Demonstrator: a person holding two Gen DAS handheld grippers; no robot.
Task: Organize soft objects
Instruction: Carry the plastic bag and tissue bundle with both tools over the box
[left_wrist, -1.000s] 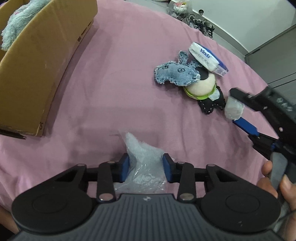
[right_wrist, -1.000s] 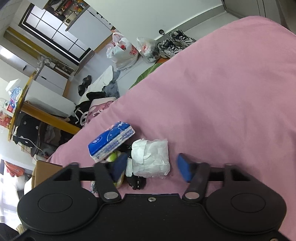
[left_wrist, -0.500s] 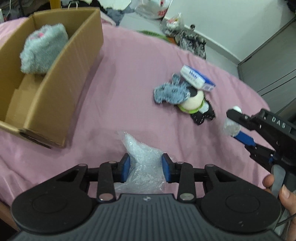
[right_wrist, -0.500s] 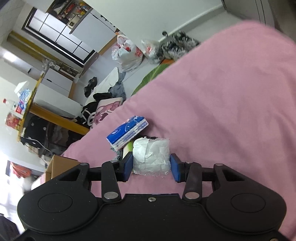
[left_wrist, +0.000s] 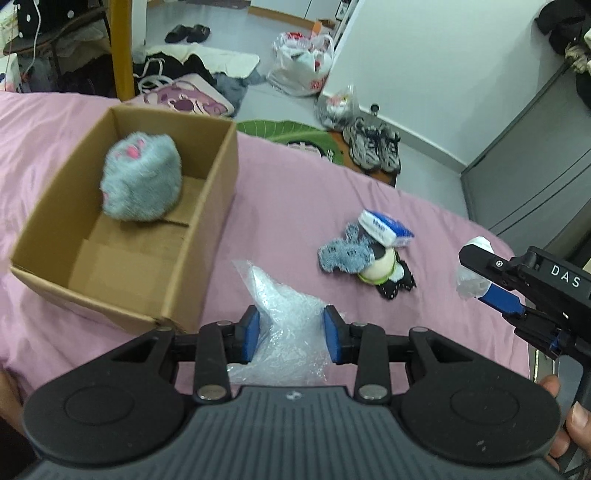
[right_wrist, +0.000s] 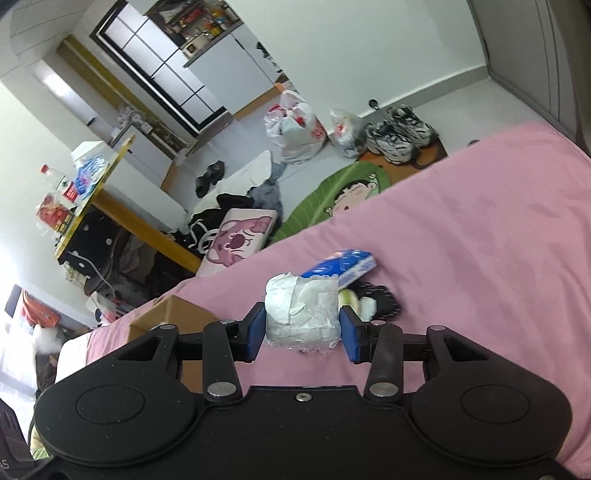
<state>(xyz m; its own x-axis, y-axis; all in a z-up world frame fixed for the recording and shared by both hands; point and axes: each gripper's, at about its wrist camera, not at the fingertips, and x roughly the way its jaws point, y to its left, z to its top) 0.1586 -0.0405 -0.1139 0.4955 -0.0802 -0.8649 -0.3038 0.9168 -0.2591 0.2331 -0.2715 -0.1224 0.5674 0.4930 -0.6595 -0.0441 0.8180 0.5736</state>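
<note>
- The left hand-held gripper (left_wrist: 291, 334) was clenched on a crumpled clear plastic bag (left_wrist: 284, 325), which sat between its two blue pads and stuck out ahead of them, above the pink bed sheet (left_wrist: 295, 192).
- The right hand-held gripper (right_wrist: 303, 334) was grasping a wad of white tissue wrapped in clear film (right_wrist: 302, 314), with a pad pressed against each side of it; in the left wrist view the same wad (left_wrist: 472, 280) showed at the tip of that gripper, at the right edge.
- An open brown cardboard box (left_wrist: 207, 236) stood on the sheet to the far left of the left hand-held gripper, its near corner just beside the left pad.
- A fluffy grey plush toy with pink marks (left_wrist: 142, 182) lay inside the box, towards its far end.
- A small heap lay on the sheet between the two grippers and farther off: a blue-and-white tissue pack (left_wrist: 386, 228), a frayed blue denim toy (left_wrist: 343, 253), and a cream ball with a green rim (left_wrist: 376, 271) on a black spotted cloth (left_wrist: 397, 286).
- The tissue pack rested on top of the denim toy and the ball.
</note>
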